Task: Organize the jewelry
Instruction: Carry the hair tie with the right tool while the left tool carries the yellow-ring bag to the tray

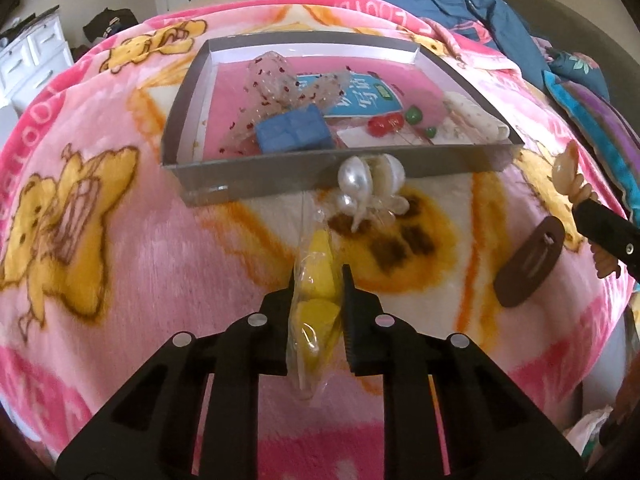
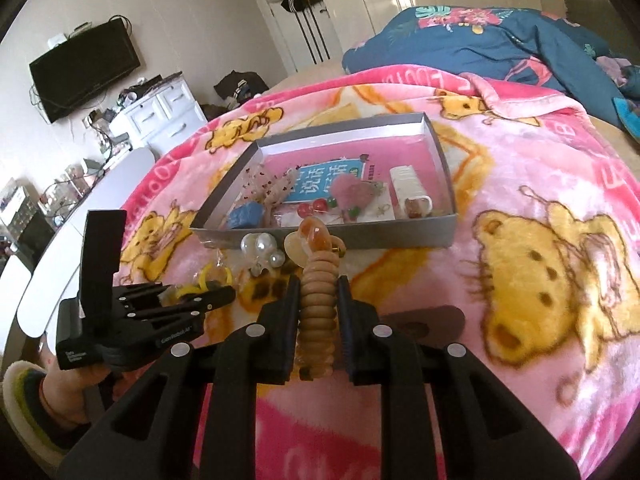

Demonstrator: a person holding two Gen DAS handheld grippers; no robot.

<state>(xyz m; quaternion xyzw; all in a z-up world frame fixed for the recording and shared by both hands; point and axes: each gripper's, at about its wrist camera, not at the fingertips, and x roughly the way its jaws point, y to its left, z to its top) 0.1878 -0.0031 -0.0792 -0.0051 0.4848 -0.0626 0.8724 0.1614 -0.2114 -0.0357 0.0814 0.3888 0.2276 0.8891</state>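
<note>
- Pink plush blanket [image 1: 120, 248] printed with yellow bears covers the bed; its pile looks soft and fuzzy.
- One shallow grey cardboard tray [image 1: 320, 166] with a pink floor sits on the blanket, holding a blue box [image 1: 294, 133], a blue booklet [image 1: 362, 98], crinkled clear bags, red and green beads [image 1: 386, 124], and, in the right wrist view, a fluffy pink pompom [image 2: 354, 196] and a white ribbed item [image 2: 408, 182].
- Left gripper [image 1: 318, 280] is clamped on a clear plastic bag [image 1: 314, 312] of yellow pieces, held above the blanket just short of the tray's near wall.
- Right gripper [image 2: 319, 284] is clamped on one amber clip [image 2: 319, 280], a glossy translucent claw with a ribbed, coil-like spine, its tip reaching toward the tray's near wall.
- One pearl clip [image 1: 370, 184], a cluster of round glossy white beads, lies on the blanket touching the tray's outer wall, between the two grippers.
- One brown oval snap clip [image 1: 530, 260], flat and matte, lies on the blanket just beside the right gripper.
</note>
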